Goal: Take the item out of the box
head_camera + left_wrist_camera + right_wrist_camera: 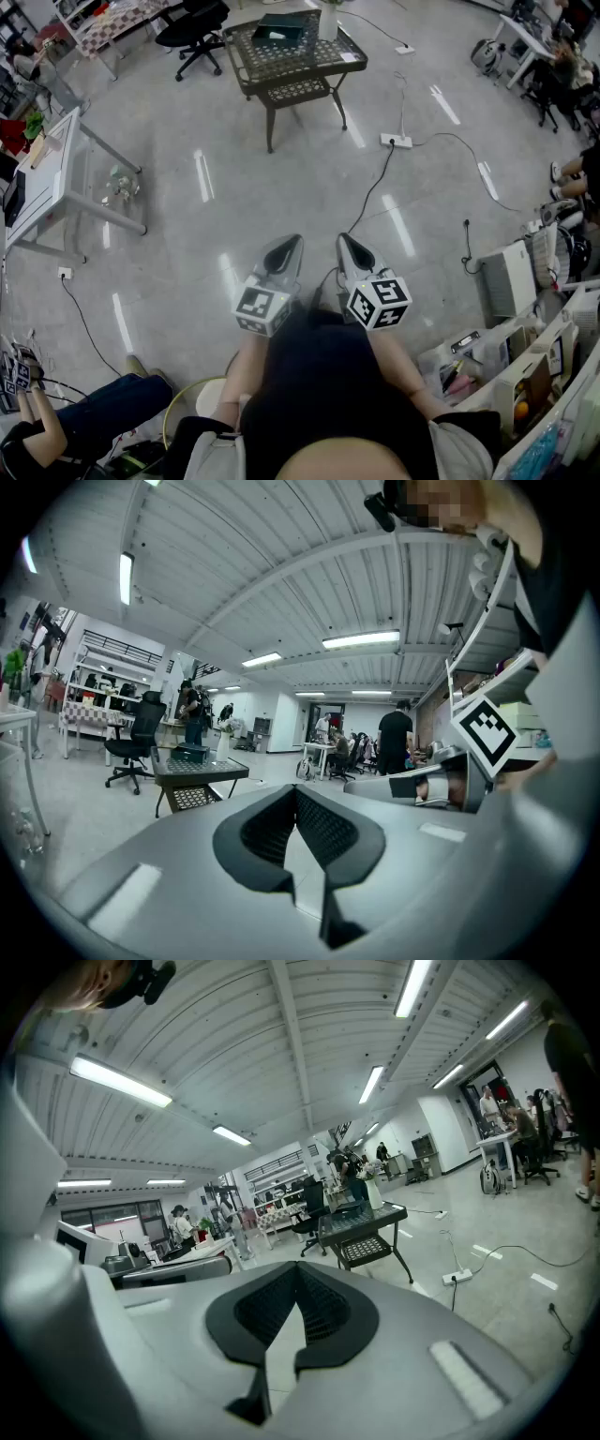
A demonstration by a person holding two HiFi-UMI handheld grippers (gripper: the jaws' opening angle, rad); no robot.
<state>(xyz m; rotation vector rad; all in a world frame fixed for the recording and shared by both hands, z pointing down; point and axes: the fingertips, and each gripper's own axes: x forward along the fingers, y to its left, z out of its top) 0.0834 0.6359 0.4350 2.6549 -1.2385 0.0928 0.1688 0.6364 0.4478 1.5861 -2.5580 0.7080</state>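
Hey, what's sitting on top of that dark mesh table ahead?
A dark flat box and a pale upright container sit on the table. The box's contents are hidden.

Left gripper [289, 246] and right gripper [345, 244] side by side; jaws together, empty.
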